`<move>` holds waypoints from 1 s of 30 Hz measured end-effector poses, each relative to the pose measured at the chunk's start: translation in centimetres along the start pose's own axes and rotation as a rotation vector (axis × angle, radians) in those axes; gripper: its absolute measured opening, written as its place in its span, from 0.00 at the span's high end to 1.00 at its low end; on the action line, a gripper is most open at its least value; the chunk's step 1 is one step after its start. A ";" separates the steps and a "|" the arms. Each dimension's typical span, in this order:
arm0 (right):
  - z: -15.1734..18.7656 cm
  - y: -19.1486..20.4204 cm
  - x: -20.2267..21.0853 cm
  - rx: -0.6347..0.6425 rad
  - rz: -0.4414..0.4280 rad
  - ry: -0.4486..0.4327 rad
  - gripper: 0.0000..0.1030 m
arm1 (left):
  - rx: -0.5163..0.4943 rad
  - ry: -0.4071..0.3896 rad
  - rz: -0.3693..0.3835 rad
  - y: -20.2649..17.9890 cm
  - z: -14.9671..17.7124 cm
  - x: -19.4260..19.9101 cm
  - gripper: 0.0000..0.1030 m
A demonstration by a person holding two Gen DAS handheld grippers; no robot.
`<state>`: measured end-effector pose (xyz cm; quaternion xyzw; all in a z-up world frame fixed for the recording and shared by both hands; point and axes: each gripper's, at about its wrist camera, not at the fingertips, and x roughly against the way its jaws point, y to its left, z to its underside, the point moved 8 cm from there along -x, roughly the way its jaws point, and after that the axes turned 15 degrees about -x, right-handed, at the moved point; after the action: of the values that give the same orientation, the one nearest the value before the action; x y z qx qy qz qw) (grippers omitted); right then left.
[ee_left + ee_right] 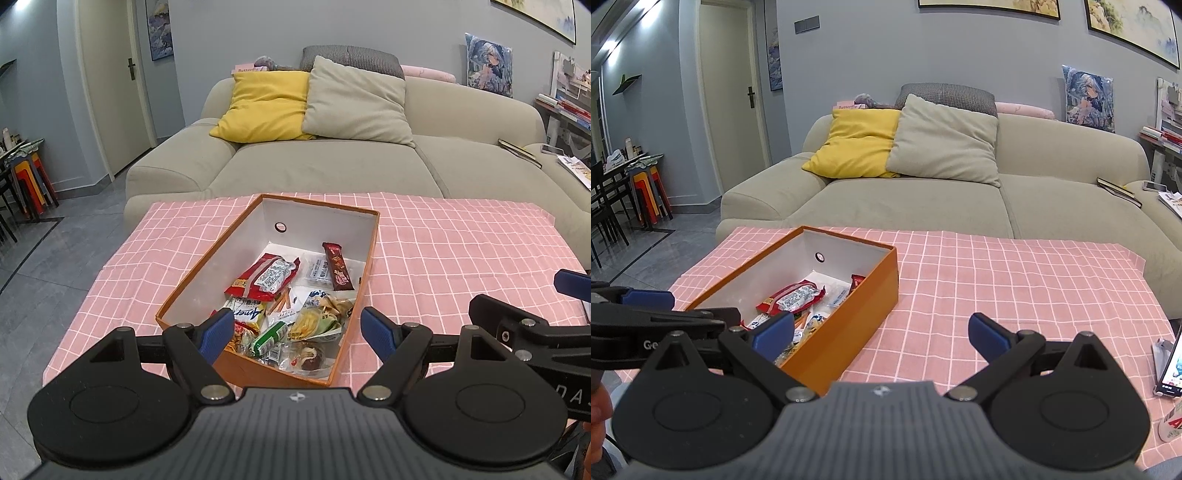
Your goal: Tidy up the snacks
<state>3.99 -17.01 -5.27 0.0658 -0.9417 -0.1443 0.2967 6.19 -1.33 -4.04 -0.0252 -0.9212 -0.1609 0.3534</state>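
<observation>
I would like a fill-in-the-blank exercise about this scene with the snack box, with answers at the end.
1. The snacks lie inside an ____ box with white inner walls.
2. The tablecloth is ____ with white lines.
3. Both the left tongs and the right tongs are ____ and hold nothing.
4. On the sofa, a ____ cushion leans beside a beige one.

Answers: orange; pink; open; yellow

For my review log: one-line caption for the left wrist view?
Open left gripper poised over orange box of assorted snacks on pink checked tablecloth.
</observation>
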 end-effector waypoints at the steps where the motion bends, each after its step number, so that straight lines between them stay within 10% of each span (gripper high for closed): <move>1: 0.0 0.0 0.0 0.001 -0.001 0.000 0.06 | 0.001 0.001 0.001 0.0 0.0 0.0 0.11; 30: -0.1 0.1 0.0 0.008 -0.011 0.005 0.06 | 0.014 -0.001 0.004 0.1 -0.5 0.2 0.11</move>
<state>4.01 -16.95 -5.19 0.0725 -0.9412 -0.1420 0.2979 6.34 -1.36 -3.51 -0.0248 -0.9223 -0.1539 0.3536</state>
